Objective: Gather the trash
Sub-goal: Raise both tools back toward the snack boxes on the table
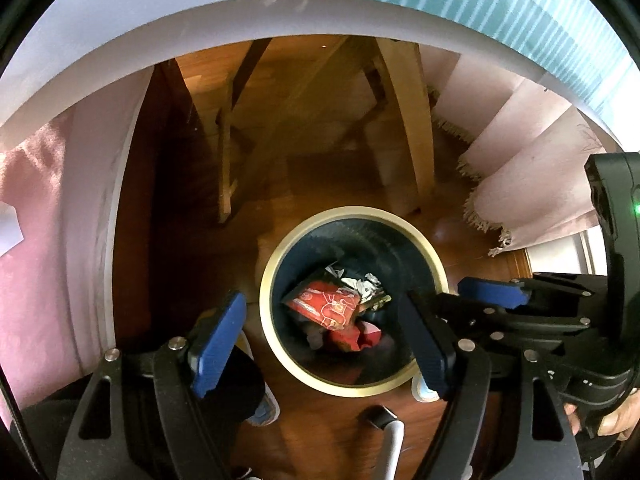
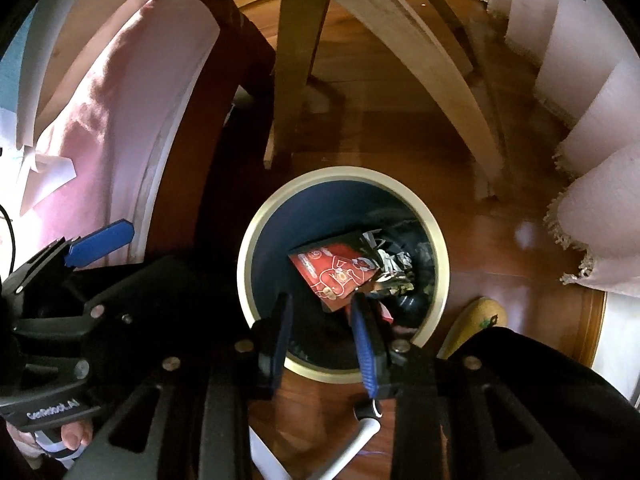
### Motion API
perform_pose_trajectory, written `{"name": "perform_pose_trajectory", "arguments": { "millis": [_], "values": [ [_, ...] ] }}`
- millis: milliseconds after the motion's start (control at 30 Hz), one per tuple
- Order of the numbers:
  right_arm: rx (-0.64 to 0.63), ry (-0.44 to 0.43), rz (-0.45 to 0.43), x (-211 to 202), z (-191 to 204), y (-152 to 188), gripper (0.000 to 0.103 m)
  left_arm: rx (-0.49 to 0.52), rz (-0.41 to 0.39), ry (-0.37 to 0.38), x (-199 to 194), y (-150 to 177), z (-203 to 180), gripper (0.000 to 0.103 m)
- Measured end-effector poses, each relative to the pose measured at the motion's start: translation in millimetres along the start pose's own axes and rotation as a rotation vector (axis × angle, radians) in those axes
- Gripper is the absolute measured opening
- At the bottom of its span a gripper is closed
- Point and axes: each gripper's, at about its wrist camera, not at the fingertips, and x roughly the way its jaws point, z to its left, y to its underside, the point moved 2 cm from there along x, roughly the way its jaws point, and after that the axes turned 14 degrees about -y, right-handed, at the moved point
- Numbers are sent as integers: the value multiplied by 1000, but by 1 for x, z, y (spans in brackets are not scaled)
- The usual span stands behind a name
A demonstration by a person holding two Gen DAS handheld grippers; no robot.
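A round dark blue trash bin with a cream rim (image 1: 272, 268) stands on the wooden floor; it also shows in the right wrist view (image 2: 246, 256). Inside lie a red snack wrapper (image 1: 326, 302) (image 2: 336, 272), crumpled silver foil (image 1: 366, 284) (image 2: 390, 264) and other red scraps. My left gripper (image 1: 320, 344) is open and empty, hovering above the bin's near side. My right gripper (image 2: 322, 312) is open and empty above the bin's near rim; it shows at the right of the left wrist view (image 1: 490, 292).
Wooden chair legs (image 2: 440, 52) stand on the floor beyond the bin. A pink tablecloth (image 2: 96, 92) hangs at the left, a fringed pale cloth (image 2: 600, 208) at the right. The person's shoes (image 2: 476, 320) stand near the bin. A white tube (image 1: 390, 444) lies below.
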Motion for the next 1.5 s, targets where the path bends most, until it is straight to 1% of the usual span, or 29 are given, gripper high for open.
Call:
{"name": "perform_pose_trajectory", "arguments": {
  "millis": [33,67,100,133,300,367,433,467,500,633,733,867,1000,1067,1133,1267,1333,1367,1433,1500],
  "values": [
    [0,1,-3,-1,0,0,31,1,3,4,0,0,0,80],
    [0,1,-7,-4,0,1,35,3,7,9,0,0,-1,84],
    [-2,1,-9,-5,0,1,40,3,10,8,0,1,-1,92],
    [-5,2,-14,-7,1,2,42,1,4,3,-2,1,-1,94],
    [-29,13,-29,-20,6,9,43,-5,-6,-2,-17,3,3,94],
    [-48,34,-34,-30,11,12,44,-16,1,17,-27,6,7,94],
    [-61,43,-34,-39,15,14,54,-14,0,34,-40,8,10,95],
    [-69,42,-38,-48,18,14,64,-5,-4,47,-51,11,13,95],
    [-71,36,-40,-54,20,15,70,4,-10,55,-58,13,14,95],
    [-81,-5,-59,-89,33,17,71,49,-43,66,-96,21,24,98],
    [-123,-21,-68,-118,50,19,72,72,-85,58,-127,21,37,98],
    [-213,-26,-80,-154,81,21,73,44,-121,70,-166,8,57,99],
    [-301,-44,-142,-194,113,16,73,6,-202,67,-212,-17,75,99],
    [-354,-52,-197,-222,132,11,73,-11,-240,64,-233,-29,83,99],
    [-392,-61,-242,-246,148,4,73,-28,-282,77,-255,-43,88,100],
    [-453,-72,-343,-295,176,-13,73,-51,-410,98,-307,-75,95,99],
    [-470,-72,-382,-316,184,-23,73,-52,-468,87,-327,-87,93,100],
    [-481,-71,-408,-329,188,-29,73,-46,-515,68,-342,-97,91,100],
    [-498,-67,-447,-348,192,-41,73,-26,-572,41,-360,-113,87,100],
    [-509,-36,-482,-366,197,-56,73,-9,-610,29,-374,-127,83,100]
  ]
}}
